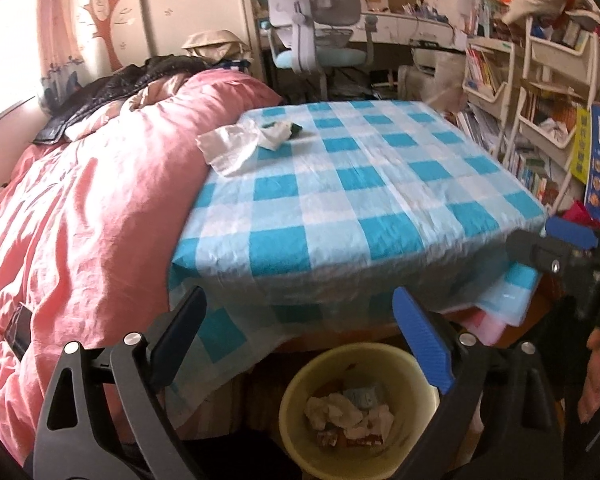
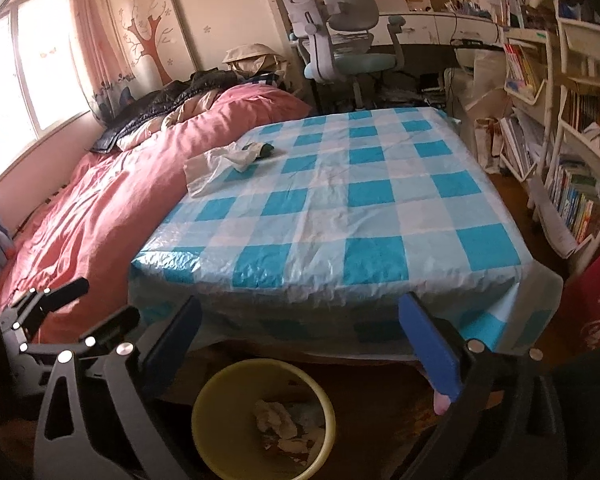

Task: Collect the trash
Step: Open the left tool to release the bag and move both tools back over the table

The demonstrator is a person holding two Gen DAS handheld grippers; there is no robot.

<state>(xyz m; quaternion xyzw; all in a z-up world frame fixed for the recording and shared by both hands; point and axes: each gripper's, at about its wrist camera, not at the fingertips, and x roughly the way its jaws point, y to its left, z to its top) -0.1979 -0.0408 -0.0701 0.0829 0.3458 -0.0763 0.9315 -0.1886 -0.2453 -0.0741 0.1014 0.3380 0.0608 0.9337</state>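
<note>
Left wrist view shows the left gripper (image 1: 300, 336) and right gripper (image 2: 300, 344) spread wide and empty above the bin (image 1: 296, 400), while far-corner tissues (image 1: 240, 144) could slide onto the quilt (image 1: 80, 200) if nudged.

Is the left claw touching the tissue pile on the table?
Apart. In the left wrist view the left claw is open above the yellow trash bin, while the crumpled tissues lie at the checkered tablecloth's far-left corner, bare cloth between.
</note>
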